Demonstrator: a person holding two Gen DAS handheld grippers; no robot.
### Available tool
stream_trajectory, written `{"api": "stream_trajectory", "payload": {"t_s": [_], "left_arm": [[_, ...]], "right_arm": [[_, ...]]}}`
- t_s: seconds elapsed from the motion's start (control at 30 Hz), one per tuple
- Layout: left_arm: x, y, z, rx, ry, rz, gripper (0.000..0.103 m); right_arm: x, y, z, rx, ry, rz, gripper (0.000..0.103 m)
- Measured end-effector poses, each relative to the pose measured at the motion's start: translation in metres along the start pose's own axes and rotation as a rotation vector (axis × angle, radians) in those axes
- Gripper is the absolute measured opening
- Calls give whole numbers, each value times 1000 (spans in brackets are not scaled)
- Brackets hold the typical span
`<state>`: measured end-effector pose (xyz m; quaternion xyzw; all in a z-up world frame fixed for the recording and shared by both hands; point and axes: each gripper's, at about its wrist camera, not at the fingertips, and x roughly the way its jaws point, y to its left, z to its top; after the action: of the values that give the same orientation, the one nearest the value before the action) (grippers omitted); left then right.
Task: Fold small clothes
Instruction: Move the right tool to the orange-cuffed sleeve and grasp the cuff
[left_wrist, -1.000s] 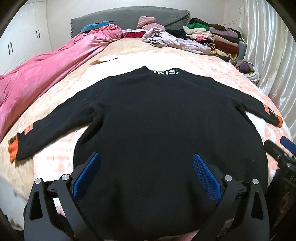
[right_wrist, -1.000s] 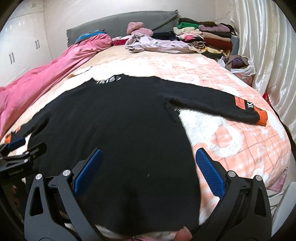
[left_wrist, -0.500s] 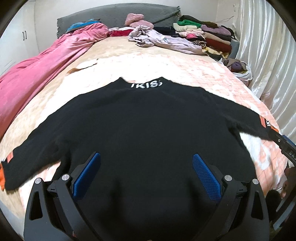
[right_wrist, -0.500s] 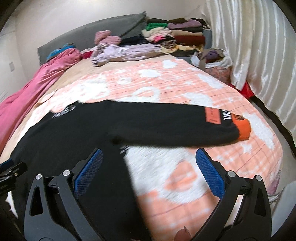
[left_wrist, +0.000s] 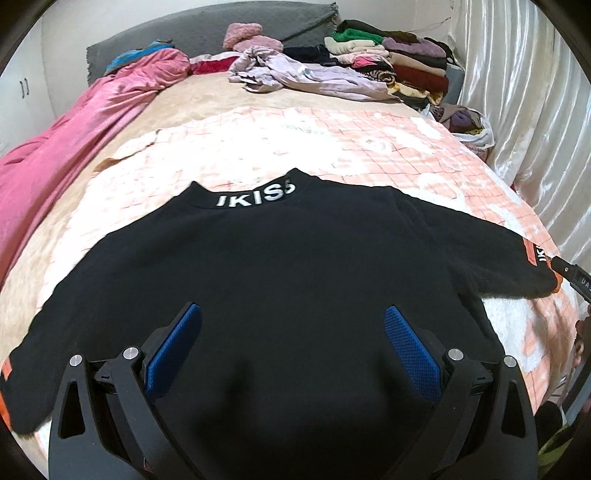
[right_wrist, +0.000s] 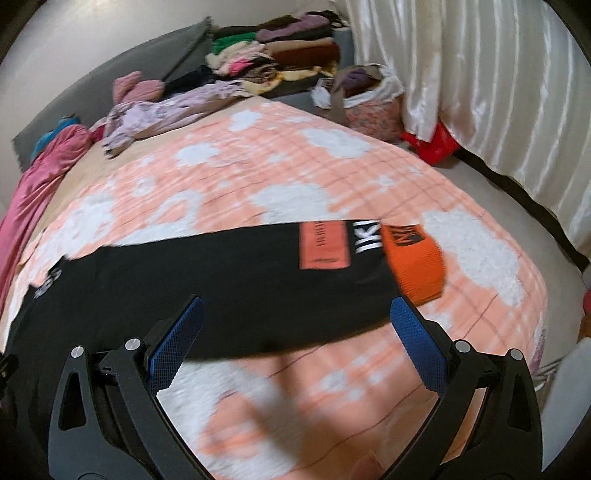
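left wrist view: the black sweater (left_wrist: 280, 280) lies flat, back up, on the peach checked blanket (left_wrist: 332, 147), collar lettering at the far edge, both sleeves stretched out to left and right. the left gripper (left_wrist: 293, 339) hovers over the near hem with its blue pads spread wide, holding nothing. folded clothes (left_wrist: 391, 62) are stacked at the far right of the bed, with a pink duvet (left_wrist: 74, 122) along the left.

right wrist view: the right gripper (right_wrist: 295, 339), fingers spread and empty, faces the right sleeve (right_wrist: 229, 266), with the orange cuff (right_wrist: 413, 262) just beyond its right pad. the picture is blurred, so contact is hard to judge. the step in hand looks like the sleeve fold: pinch near the cuff through both layers, lift just clear, and carry it left across the body, keeping the shoulder line straight.
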<state>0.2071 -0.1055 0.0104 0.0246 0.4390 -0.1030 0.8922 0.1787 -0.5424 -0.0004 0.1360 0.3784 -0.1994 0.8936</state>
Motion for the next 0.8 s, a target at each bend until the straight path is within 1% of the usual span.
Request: {"api": "stream_trajectory", "payload": {"t_s": [0.07, 0.13, 0.23, 0.33, 0.43, 0.63, 0.7, 0.73, 0.77, 0.8], "left_arm": [[9, -3, 4, 2, 10, -15, 99], [16, -6, 7, 8, 15, -14, 99], [28, -10, 11, 17, 20, 4, 99], [39, -13, 15, 21, 31, 6, 99], [46, -14, 16, 26, 32, 15, 99], [67, -8, 17, 14, 44, 45, 99], [74, -5, 17, 9, 49, 55, 99], [76, -5, 17, 7, 51, 58, 99], [80, -3, 16, 4, 55, 62, 99], [83, -2, 16, 0, 57, 64, 99]], "right_arm": [[8, -15, 5, 30, 3, -27, 95], [17, -28, 9, 54, 16, -37, 95], [30, -47, 16, 89, 31, -61, 95], [40, -61, 23, 105, 38, -78, 95], [49, -76, 29, 129, 55, -88, 91], [75, -89, 35, 142, 122, -91, 69], [84, -92, 34, 146, 140, -77, 55], [87, -92, 34, 146, 143, -61, 52], [88, -90, 33, 136, 139, -47, 45], [88, -88, 33, 124, 133, -40, 41]]}}
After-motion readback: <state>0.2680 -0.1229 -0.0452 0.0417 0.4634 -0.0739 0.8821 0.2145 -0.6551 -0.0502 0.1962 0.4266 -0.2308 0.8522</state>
